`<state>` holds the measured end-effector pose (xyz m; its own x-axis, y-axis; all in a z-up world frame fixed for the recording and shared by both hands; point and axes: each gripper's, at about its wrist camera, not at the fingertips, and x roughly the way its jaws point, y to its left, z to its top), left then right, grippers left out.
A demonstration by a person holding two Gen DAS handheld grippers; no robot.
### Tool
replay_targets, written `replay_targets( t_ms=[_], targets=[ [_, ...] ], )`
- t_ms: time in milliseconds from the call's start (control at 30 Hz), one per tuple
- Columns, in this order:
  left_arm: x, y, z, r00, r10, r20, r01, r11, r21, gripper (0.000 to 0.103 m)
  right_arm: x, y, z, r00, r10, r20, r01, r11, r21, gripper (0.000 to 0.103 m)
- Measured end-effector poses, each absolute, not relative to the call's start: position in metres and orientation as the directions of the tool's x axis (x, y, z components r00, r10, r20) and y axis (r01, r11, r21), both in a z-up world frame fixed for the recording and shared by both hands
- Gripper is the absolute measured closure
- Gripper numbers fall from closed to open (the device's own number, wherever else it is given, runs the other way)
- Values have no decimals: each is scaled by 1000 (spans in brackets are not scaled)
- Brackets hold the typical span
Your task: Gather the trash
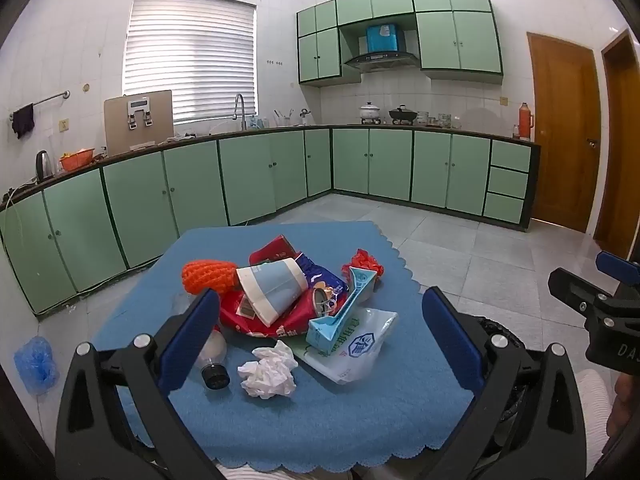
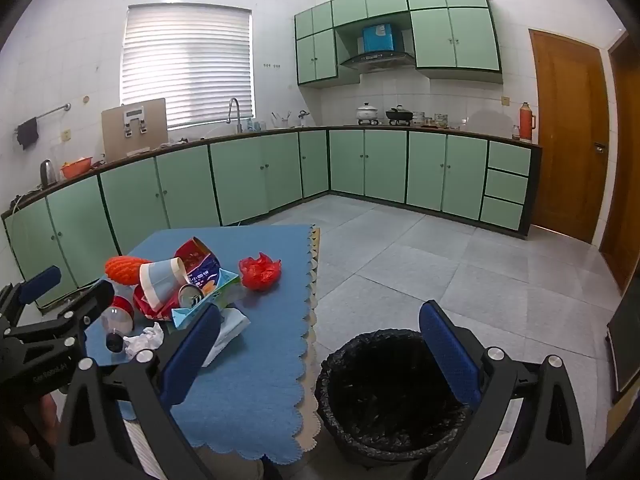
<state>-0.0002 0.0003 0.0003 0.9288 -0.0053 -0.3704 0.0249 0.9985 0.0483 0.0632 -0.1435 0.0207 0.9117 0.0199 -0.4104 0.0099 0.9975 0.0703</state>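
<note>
**Pile waiting, both grippers free**

The trash sits heaped on the blue scalloped tablecloth: one crumpled white tissue nearest, one clear plastic bottle with a black cap on its side just left of it, one flattened teal-and-white carton lying over one white printed plastic bag. Behind these lie one white-and-blue paper cup tipped over, one dented metal can, red snack wrappers, one orange foam net sleeve and one crumpled red plastic bag. The round bin lined with a black bag stands on the floor just beside the table's right edge.

The left gripper hangs over the pile with jaws spread wide, holding nothing; the right gripper is likewise spread and empty, above the bin.

Likely step: the first pick. The tissue lies loose and apart, so it makes an easy start; close squarely across its bulk and lift clear without dragging the cloth.
</note>
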Motion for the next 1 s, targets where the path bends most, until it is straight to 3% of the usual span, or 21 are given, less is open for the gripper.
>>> replay_targets(
  t_ms=[1000],
  targets=[
    [0, 2, 5, 931, 5, -364, 17, 998, 57, 5, 64, -143, 23, 914, 18, -405, 11, 997, 70, 6]
  ],
)
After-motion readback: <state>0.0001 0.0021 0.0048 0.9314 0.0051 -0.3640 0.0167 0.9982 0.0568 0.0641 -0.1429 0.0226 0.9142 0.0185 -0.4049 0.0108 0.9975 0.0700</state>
